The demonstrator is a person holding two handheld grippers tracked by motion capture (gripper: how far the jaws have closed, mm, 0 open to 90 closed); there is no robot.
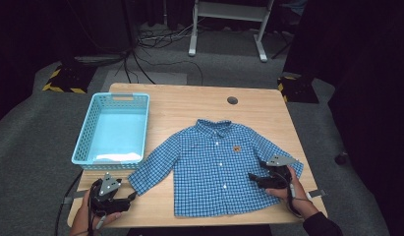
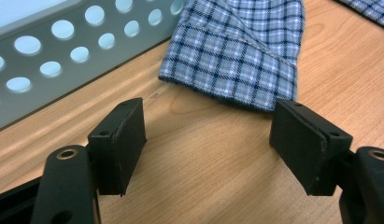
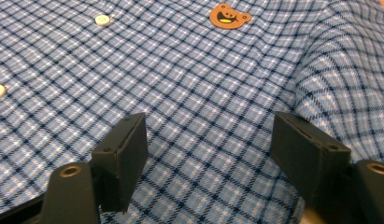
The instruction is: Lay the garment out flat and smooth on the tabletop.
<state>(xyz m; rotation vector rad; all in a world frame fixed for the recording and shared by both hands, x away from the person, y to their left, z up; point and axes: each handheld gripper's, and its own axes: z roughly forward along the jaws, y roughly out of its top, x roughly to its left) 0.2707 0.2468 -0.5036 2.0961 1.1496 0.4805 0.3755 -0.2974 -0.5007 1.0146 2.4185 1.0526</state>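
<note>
Over the shirt [image 3: 189,84] in the right gripper view, an orange bear patch [image 3: 229,15] beyond the gaping right claw [image 3: 210,154]; left claw [image 2: 208,149] likewise agape.

The left gripper [image 1: 130,197] lies low at the near left in the person's left hand [image 1: 84,216], jaws spread wide; the right gripper [image 1: 252,178], in the right hand [image 1: 293,194], points leftward, jaws equally parted.

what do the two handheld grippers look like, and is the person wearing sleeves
Both are black. The left gripper and right gripper each carry a grey three-cornered plate on top, and a dark cable trails from each. Up close, each has two flat, blocky black jaws on arms with a round metal-ringed hole. A dark sleeve shows at the right wrist; a left sleeve can't be made out.
</note>
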